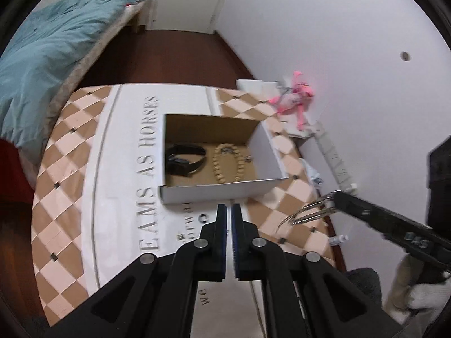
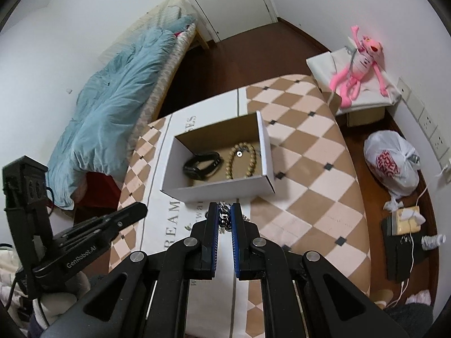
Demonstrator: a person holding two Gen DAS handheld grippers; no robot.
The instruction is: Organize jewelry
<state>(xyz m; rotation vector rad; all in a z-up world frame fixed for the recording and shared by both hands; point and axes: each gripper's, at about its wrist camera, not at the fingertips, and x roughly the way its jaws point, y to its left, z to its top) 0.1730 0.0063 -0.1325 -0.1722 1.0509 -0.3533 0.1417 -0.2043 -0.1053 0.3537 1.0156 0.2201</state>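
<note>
Between your right gripper's (image 2: 225, 219) jaws, closed to a narrow slot, a silver chain (image 2: 225, 216) is pinched, its links bunched at the tips. Only the right wrist view shows that grip head-on; the left wrist view catches the same chain (image 1: 305, 211) from the side, as blurred silver loops hanging off the right gripper (image 1: 332, 200) above the checkered cloth (image 1: 284, 205). Your left gripper (image 1: 229, 219) hovers with its jaws nearly together and nothing between them, just short of the box's (image 1: 222, 193) near wall. Inside the white cardboard box (image 2: 225, 188) lie a black watch (image 2: 201, 164) on the left and a beaded bracelet (image 2: 241, 163) beside it, apart from each other. The worktop (image 2: 304, 169) carries the cloth, with printed lettering on its white band. The right wrist view alone takes in a pink plush toy (image 2: 356, 64) on a white cushion, a tied plastic bag (image 2: 391, 163) on the floor and a blue duvet (image 2: 107, 104) on the bed. Your white-gloved right hand (image 1: 428, 295) grips the handle at the left view's edge.
</note>
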